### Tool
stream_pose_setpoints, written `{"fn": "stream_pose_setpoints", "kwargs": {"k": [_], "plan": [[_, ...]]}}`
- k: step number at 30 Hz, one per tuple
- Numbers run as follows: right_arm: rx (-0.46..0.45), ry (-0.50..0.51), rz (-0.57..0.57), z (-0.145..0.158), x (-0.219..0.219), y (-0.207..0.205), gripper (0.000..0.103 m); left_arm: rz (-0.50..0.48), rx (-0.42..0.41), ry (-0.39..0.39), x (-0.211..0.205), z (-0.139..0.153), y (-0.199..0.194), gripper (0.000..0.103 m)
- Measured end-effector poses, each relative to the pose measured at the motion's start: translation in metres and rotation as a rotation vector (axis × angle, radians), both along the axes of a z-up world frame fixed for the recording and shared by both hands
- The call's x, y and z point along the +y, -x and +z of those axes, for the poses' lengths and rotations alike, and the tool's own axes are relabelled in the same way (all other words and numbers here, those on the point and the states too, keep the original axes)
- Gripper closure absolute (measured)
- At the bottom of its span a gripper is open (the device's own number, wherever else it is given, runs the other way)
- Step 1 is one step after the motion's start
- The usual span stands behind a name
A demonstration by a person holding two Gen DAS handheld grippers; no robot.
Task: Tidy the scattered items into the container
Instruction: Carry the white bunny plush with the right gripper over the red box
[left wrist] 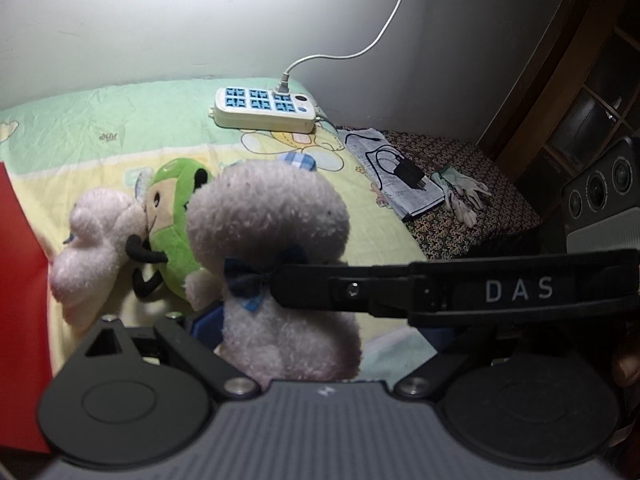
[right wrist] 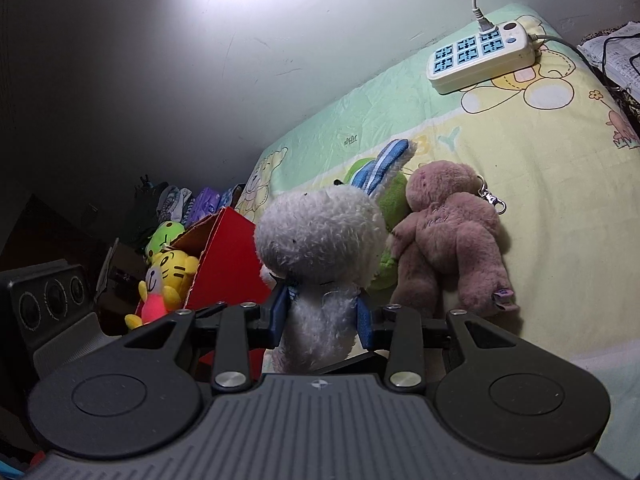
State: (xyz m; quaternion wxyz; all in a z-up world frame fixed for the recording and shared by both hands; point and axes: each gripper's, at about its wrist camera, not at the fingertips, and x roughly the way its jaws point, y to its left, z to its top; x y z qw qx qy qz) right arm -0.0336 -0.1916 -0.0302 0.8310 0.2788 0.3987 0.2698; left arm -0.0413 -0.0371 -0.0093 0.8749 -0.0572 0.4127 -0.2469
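Plush toys are being gathered off the bed, and the one in hand is a fluffy white plush toy with a big round head and a dark blue bow at its neck (right wrist: pixel 320 248), nearest both cameras. The right tongs (right wrist: pixel 322 316) are closed to a narrow gap on its body, both blue pads pressing into the fur below the bow. The left tongs (left wrist: pixel 320 320) stand about half open. One blue pad lies against the toy's flank, but a black bar lettered DAS (left wrist: pixel 480 292) crosses in front of the other side, so I cannot tell whether they truly grip. The step looks like the carry, with the toy pinched and seemingly clear of the cartoon-print bed sheet (right wrist: pixel 520 160). Just beyond, to the left in the right wrist view, stands the red cardboard box (right wrist: pixel 236 252), already holding a yellow tiger plush (right wrist: pixel 172 268). The next move calls for swinging the white toy over the box's open top, clearing the rim, and only then letting go. A brown bear plush with a metal clip (right wrist: pixel 452 248) and a green plush (right wrist: pixel 392 208) lie touching each other on the sheet, still to be collected. Farthest off is a white power strip with blue sockets (right wrist: pixel 480 56).
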Motion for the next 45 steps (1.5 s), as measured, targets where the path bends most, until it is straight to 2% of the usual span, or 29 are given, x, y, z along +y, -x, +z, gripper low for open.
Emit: {"fn": "stream_pose_setpoints", "kwargs": {"k": [8, 16, 25, 28, 32, 36, 38, 42, 45], "plan": [[-0.035, -0.001, 0.036, 0.015, 0.029, 0.021, 0.065, 0.026, -0.028, 0.020, 0.030, 0.018, 0.025, 0.008], [-0.109, -0.011, 0.013, 0.041, 0.066, 0.038, 0.065, 0.001, -0.118, 0.023, 0.070, 0.048, 0.047, 0.008], [-0.232, -0.031, 0.038, 0.077, 0.136, 0.022, 0.064, 0.051, -0.254, -0.013, 0.140, 0.086, 0.049, 0.008], [-0.248, -0.039, 0.054, 0.080, 0.165, 0.009, 0.064, 0.076, -0.269, -0.024, 0.168, 0.089, 0.044, 0.007], [-0.235, -0.052, 0.072, 0.073, 0.201, -0.008, 0.064, 0.093, -0.269, -0.052, 0.202, 0.081, 0.034, 0.007], [-0.190, -0.054, 0.078, 0.057, 0.228, -0.023, 0.064, 0.093, -0.220, -0.071, 0.230, 0.063, 0.020, 0.007], [-0.148, -0.057, 0.075, 0.048, 0.238, -0.030, 0.064, 0.099, -0.189, -0.074, 0.243, 0.054, 0.014, 0.007], [-0.067, 0.014, 0.084, 0.033, 0.261, -0.041, 0.066, 0.094, -0.159, -0.092, 0.261, 0.036, 0.007, 0.008], [-0.006, 0.020, 0.096, 0.023, 0.272, -0.048, 0.066, 0.092, -0.109, -0.086, 0.269, 0.020, -0.003, 0.005]]}}
